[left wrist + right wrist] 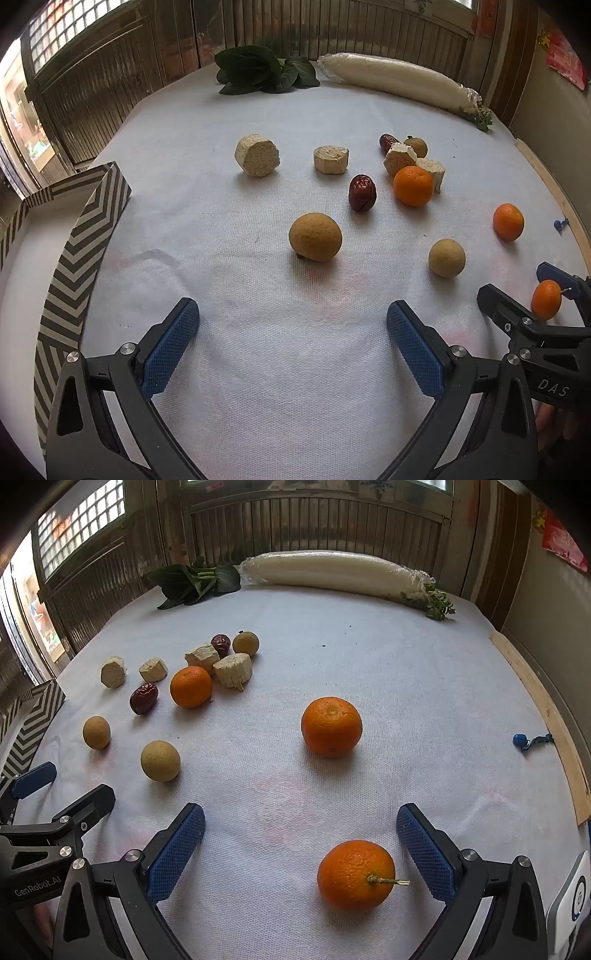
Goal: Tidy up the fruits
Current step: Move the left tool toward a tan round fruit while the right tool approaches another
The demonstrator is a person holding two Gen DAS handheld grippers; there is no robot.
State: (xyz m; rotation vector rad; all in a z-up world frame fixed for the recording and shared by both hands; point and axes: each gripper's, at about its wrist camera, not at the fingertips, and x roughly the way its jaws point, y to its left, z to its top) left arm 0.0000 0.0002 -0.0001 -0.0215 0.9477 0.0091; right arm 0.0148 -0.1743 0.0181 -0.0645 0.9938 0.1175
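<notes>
Fruits lie loose on a white cloth. My left gripper [291,325] is open and empty, with a tan round fruit [315,237] just ahead of it. A second tan fruit [446,257], a dark red jujube [362,193] and oranges [412,185] lie beyond. My right gripper [301,830] is open, its jaws standing around a stemmed orange [355,875] without touching it. Another orange [331,726] lies ahead of it. The right gripper also shows in the left wrist view [524,291] at the right edge.
A chevron-striped box [85,236] stands open at the left. Pale cut root chunks [257,155] lie among the fruits. Leafy greens [258,70] and a wrapped white radish [395,79] lie at the far edge. A small blue pin [521,740] lies at the right.
</notes>
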